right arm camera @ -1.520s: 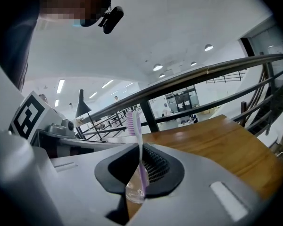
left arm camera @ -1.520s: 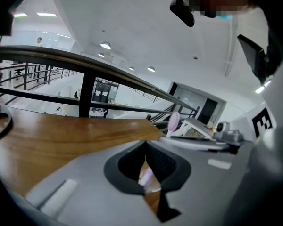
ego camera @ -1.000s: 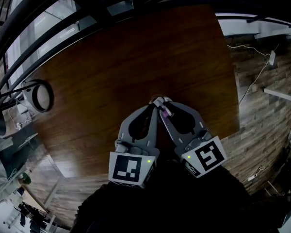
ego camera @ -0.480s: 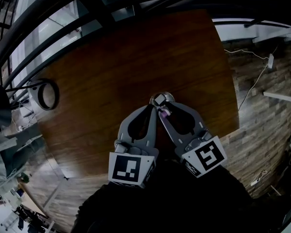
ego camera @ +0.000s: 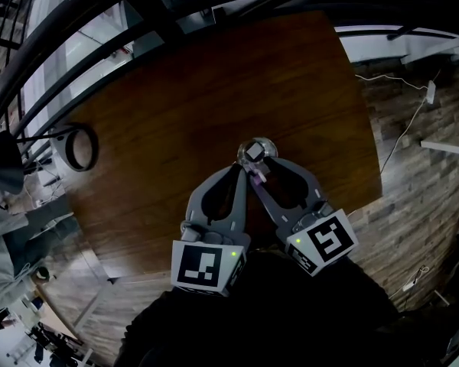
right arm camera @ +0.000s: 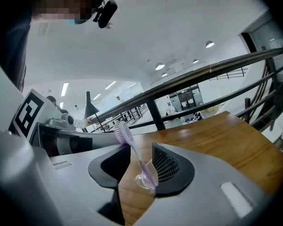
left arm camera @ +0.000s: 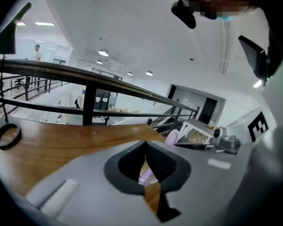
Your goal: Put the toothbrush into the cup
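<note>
Head view, change: the right tongs (ego camera: 258, 168) have just been opening around the pink toothbrush (ego camera: 258, 177).
Head view, place: the cup (ego camera: 258, 148) is mid-table (ego camera: 214, 75), nearer the near edge, with the left tongs (ego camera: 243, 164) just beside it.
Left gripper view, tongs: the tips (left arm camera: 145, 147) are together with nothing seen pinched. Pink, likely the toothbrush, shows through the gap below.
Right gripper view, tongs: they stand apart, either side of the cup (right arm camera: 144, 179).
Right gripper view, only here: the toothbrush (right arm camera: 132, 149) stands handle-down in the clear cup, bristles up, leaning left.
Meaning: the drop looks done, and the tongs need only back off.

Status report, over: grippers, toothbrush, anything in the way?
Right gripper open, jaws just opened, toothbrush free between them. Left gripper shut. Toothbrush stands in cup, bristles up. Nothing in the way.
</note>
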Motion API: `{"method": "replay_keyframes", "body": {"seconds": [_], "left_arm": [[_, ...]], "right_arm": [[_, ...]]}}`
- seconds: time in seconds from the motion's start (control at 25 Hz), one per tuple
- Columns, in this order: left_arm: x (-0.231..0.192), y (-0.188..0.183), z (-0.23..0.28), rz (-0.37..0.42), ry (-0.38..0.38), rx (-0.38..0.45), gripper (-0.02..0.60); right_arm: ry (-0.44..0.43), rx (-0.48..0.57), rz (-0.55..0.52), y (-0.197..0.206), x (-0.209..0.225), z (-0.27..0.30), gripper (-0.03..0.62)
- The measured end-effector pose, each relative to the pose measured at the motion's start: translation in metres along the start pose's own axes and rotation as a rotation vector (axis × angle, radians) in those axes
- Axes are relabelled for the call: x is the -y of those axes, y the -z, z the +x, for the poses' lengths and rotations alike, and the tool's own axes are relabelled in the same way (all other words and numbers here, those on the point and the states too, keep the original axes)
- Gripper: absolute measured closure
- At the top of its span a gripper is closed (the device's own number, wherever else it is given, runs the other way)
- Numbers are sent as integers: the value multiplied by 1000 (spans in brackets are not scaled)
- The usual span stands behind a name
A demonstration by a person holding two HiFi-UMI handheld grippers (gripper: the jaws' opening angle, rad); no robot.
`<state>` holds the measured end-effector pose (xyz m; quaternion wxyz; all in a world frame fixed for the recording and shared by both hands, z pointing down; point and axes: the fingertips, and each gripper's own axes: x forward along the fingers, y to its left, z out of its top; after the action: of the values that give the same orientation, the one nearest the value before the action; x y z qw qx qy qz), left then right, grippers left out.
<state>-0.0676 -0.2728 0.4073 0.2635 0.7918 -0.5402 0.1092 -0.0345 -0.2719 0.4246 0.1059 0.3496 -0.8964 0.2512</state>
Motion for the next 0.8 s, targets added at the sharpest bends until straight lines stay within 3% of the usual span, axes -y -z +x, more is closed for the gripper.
{"method": "replay_keyframes", "body": {"seconds": [0.8], "left_arm": [[6,27,-24,15,3,-25,572]], "right_arm": [[52,-25,20,32,-13,-13,445]]}}
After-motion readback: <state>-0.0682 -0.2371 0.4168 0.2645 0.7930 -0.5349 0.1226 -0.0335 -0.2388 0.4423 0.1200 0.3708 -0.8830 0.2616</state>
